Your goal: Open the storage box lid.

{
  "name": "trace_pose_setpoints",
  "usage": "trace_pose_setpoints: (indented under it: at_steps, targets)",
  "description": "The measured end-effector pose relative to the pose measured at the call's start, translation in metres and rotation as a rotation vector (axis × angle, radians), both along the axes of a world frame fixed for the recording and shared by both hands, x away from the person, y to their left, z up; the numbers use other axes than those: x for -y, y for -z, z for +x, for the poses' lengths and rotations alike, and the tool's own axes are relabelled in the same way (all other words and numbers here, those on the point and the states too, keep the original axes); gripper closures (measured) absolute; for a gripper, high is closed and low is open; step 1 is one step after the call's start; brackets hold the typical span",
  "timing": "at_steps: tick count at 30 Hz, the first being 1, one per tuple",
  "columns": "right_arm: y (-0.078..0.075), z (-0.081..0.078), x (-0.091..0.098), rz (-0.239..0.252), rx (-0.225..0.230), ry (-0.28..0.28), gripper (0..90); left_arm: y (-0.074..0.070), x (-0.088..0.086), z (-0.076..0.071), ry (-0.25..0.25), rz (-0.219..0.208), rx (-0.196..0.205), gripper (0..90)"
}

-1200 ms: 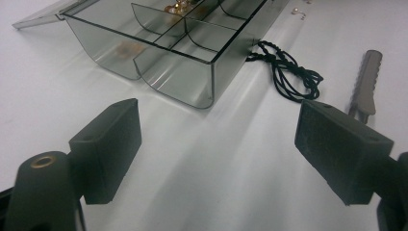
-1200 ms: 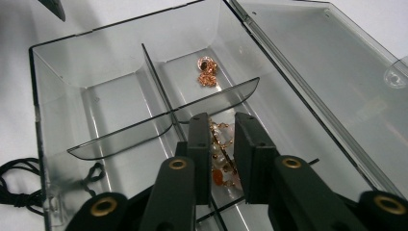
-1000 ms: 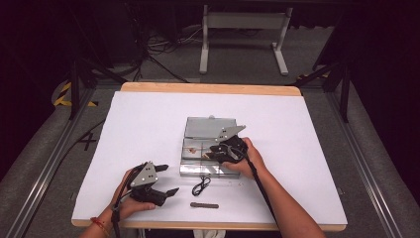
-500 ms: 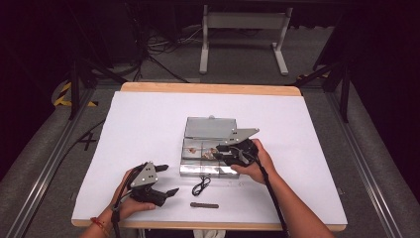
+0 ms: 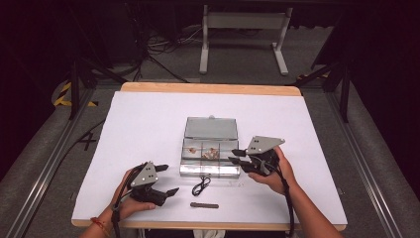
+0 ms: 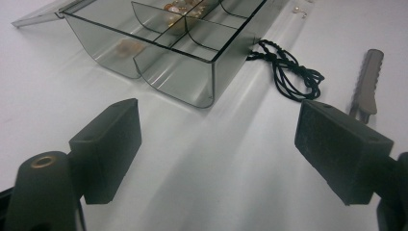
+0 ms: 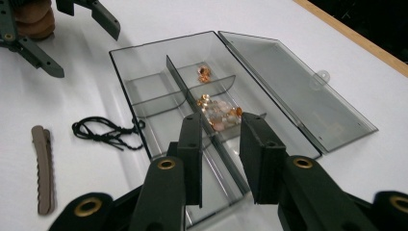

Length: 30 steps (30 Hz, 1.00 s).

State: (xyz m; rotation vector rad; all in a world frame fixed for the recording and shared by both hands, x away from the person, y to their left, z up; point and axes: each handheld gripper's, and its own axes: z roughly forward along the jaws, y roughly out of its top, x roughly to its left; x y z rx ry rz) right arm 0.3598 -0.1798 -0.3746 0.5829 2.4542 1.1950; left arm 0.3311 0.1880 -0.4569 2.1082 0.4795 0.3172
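A clear compartment box (image 5: 210, 170) lies open mid-table, its lid (image 5: 211, 128) flat behind it. Pale and amber beads (image 7: 219, 113) fill two of its cells. My right gripper (image 5: 234, 155) hovers just off the box's right end and points at it. In the right gripper view its jaws (image 7: 221, 144) stand a narrow gap apart with nothing between them, and they have just closed a little. My left gripper (image 5: 171, 179) rests at the front left, wide open and empty, aimed at the box's corner (image 6: 192, 77).
A coiled black cord (image 5: 200, 187) lies just in front of the box. A brown toothed hair clip (image 5: 204, 205) sits nearer the table's front edge. White covering (image 5: 148, 124) stretches around the box on all sides.
My right gripper has drawn back from over the box's front cells to the right and slightly up. The left gripper has stayed put.
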Motion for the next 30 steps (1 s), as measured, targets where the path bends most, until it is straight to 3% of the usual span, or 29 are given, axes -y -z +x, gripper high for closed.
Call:
trace_pose_setpoints:
  at_steps: [12, 20, 30]
  targets:
    - [0.01, -0.024, 0.032, 0.014, 0.028, 0.017, 69.9, 0.0, 0.0, -0.002, 0.003, 0.001, 0.015, 17.1]
    - [0.033, -0.037, 0.047, 0.028, -0.015, -0.001, 68.2, 0.0, 0.001, -0.002, 0.007, 0.01, 0.018, 17.0]
    - [0.06, -0.047, 0.042, -0.018, -0.078, -0.044, 67.3, 0.0, 0.0, -0.003, 0.017, 0.012, 0.017, 17.0]
